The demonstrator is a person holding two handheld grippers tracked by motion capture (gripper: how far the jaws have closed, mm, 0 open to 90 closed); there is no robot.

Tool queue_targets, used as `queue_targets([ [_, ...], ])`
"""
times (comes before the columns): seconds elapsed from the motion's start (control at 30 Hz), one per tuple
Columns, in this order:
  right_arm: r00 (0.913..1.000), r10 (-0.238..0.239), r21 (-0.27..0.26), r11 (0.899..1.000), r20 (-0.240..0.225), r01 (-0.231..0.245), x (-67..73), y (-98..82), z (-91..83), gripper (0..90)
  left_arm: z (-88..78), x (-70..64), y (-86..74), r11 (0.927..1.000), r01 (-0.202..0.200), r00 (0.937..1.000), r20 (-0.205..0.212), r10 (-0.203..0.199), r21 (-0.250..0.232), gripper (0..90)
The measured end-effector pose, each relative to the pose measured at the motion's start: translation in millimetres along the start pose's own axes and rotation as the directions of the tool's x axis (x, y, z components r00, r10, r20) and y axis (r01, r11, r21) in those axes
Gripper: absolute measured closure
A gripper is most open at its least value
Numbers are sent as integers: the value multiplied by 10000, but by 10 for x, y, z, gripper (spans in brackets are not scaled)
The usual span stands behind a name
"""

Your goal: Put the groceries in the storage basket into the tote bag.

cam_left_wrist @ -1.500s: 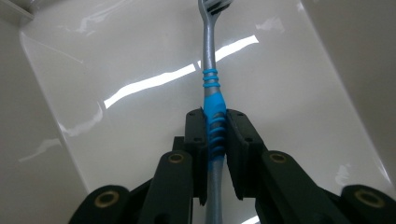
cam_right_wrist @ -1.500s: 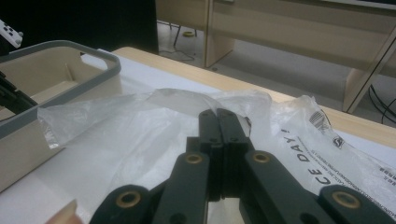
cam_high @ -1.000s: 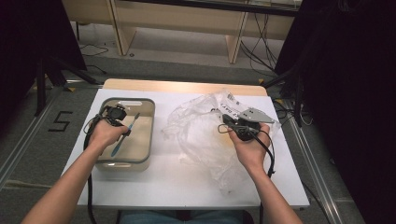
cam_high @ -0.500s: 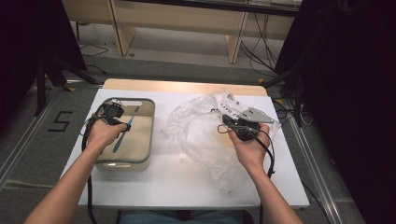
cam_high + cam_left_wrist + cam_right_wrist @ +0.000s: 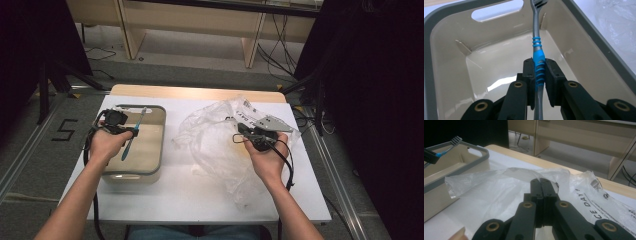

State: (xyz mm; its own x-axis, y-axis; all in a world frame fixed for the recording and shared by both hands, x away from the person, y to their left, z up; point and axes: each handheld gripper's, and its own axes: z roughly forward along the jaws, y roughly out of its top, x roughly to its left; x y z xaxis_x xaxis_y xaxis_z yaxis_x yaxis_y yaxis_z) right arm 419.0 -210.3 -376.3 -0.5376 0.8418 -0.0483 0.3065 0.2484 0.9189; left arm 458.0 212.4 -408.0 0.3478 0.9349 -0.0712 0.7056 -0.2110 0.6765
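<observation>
My left gripper point(image 5: 539, 72) is shut on a grey toothbrush point(image 5: 537, 42) with a blue ribbed grip, held above the inside of a beige tub with a grey rim point(image 5: 446, 17). In the high view the toothbrush point(image 5: 134, 134) slants over the tub point(image 5: 156, 145), brush head toward the far side, with the left gripper point(image 5: 131, 131) at the table's left. My right gripper point(image 5: 543, 187) is shut, its jaws pressed together over a crumpled clear plastic bag point(image 5: 499, 182); whether film is pinched between them I cannot tell. In the high view the right gripper point(image 5: 239, 136) sits on the bag point(image 5: 215, 145).
The white table top point(image 5: 190, 200) ends in a wooden strip at the far edge point(image 5: 200, 93). The bag carries printed lettering and a barcode point(image 5: 596, 183). Wooden furniture legs and cables stand on the floor beyond the table. Cables trail from both grippers.
My left gripper has lifted the toothbrush a little higher over the tub. The right gripper and the bag have stayed where they were.
</observation>
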Motion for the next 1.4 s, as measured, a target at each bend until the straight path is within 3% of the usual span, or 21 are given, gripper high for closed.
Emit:
queue_targets([
  [0.7, 10000, 48, -30, 10000, -4, -48, -12, 4, -10, 900, -132, -49, 16, 9977, 60, 10000, 27, -58, -680, 789],
  [1.4, 10000, 9, -11, 10000, -54, -9, 0, 3, -7, 900, -273, -169, 75, 9942, -193, 9997, 146, 209, -1055, 789],
])
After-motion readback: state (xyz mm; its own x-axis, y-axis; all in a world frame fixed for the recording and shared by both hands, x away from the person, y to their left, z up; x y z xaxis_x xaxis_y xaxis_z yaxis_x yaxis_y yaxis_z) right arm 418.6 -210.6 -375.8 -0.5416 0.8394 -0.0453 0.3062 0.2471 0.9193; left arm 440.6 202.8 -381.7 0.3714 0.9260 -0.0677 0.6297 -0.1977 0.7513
